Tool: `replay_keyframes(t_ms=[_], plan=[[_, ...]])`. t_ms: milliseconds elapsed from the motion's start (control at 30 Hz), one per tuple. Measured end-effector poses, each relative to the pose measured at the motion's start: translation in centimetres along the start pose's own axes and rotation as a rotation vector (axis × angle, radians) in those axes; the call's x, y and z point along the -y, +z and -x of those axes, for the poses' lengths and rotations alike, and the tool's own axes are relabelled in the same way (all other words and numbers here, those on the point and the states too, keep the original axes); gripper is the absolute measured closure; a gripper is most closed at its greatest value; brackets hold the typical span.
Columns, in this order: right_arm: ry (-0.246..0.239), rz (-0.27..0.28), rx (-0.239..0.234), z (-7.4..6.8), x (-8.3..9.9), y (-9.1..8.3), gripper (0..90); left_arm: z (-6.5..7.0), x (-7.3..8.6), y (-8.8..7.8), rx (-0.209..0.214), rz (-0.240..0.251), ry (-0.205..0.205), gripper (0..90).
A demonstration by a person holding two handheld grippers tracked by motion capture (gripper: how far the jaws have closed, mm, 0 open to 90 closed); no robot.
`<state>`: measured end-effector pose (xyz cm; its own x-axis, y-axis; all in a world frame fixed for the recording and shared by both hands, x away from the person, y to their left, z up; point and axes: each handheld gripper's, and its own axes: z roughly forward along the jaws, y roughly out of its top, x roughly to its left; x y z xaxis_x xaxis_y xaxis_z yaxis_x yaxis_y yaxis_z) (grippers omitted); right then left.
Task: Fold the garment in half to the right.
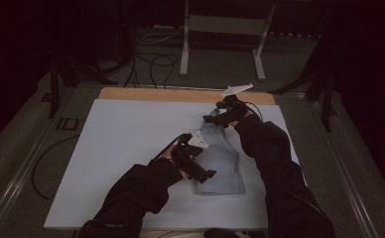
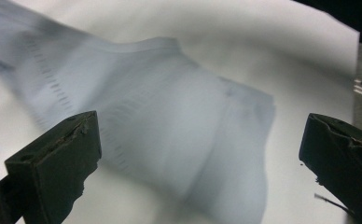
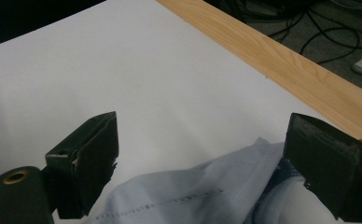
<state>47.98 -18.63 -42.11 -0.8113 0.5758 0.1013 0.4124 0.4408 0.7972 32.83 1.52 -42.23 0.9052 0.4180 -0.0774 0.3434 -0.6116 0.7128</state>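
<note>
A white sheet covers a wooden table in a dim room, and a pale blue garment lies crumpled on the sheet's right half. The left gripper hovers at the garment's near left edge, jaws wide apart and holding nothing. The right gripper sits at the garment's far end, also spread wide, with cloth lying loose between its jaws.

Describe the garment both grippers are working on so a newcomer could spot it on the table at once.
Start from the white sheet that covers most of the wooden table. On the sheet's right half, between the left gripper and the right gripper, lies the pale blue garment, folded into a narrow strip running from near to far. It is the only cloth on the sheet, with lines of stitching along its hems.
</note>
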Motion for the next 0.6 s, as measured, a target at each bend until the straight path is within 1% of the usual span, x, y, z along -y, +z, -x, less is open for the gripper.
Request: replay_keyframes(t_ms=[67, 100, 133, 200, 233, 267, 300, 333, 367, 400, 433, 500, 600], plan=[[-0.001, -0.001, 0.000, -0.3, 0.1, -0.2, 10.2, -0.5, 0.4, -0.6, -0.005, -0.013, -0.010, 0.0], [0.001, 0.003, 0.000, -0.4, 0.2, -0.3, 10.2, -0.7, 0.6, -0.9, -0.002, -0.017, -0.009, 0.0], [0.003, 0.007, -0.004, -0.6, 0.2, -0.5, 10.2, -0.9, 0.7, -1.1, -0.008, -0.016, -0.018, 0.0], [0.009, 0.012, -0.004, -1.0, 0.4, -0.9, 10.2, -1.2, 1.1, -1.6, -0.022, -0.015, -0.014, 0.1], [0.004, 0.017, -0.004, -1.1, 0.6, -1.1, 10.2, -1.4, 1.3, -1.8, -0.026, -0.016, -0.015, 0.1], [0.004, 0.014, -0.008, -1.3, 0.8, -1.3, 10.2, -1.5, 1.5, -2.1, -0.028, -0.011, -0.013, 0.1], [0.003, 0.008, -0.003, -1.5, 0.9, -1.6, 10.2, -1.7, 1.7, -2.3, -0.035, -0.008, -0.015, 0.1], [0.006, 0.018, -0.004, -1.7, 1.1, -1.8, 10.2, -1.8, 1.9, -2.5, -0.032, -0.006, -0.016, 0.0], [0.005, 0.021, -0.007, -1.8, 1.2, -2.0, 10.2, -1.9, 2.1, -2.8, -0.030, -0.006, -0.006, 0.1], [-0.001, 0.019, -0.008, -2.0, 1.4, -2.3, 10.2, -2.0, 2.3, -3.0, -0.038, -0.004, -0.005, 0.0], [-0.007, 0.021, -0.003, -2.2, 1.6, -2.5, 10.2, -2.1, 2.6, -3.2, -0.038, -0.001, -0.001, 0.1], [-0.002, 0.028, -0.010, -2.7, 2.0, -3.1, 10.2, -2.3, 3.1, -3.6, -0.049, -0.005, -0.003, 0.0], [-0.008, 0.037, -0.014, -3.4, 2.8, -3.8, 10.2, -2.6, 3.9, -4.1, -0.057, -0.003, -0.009, 0.0]])
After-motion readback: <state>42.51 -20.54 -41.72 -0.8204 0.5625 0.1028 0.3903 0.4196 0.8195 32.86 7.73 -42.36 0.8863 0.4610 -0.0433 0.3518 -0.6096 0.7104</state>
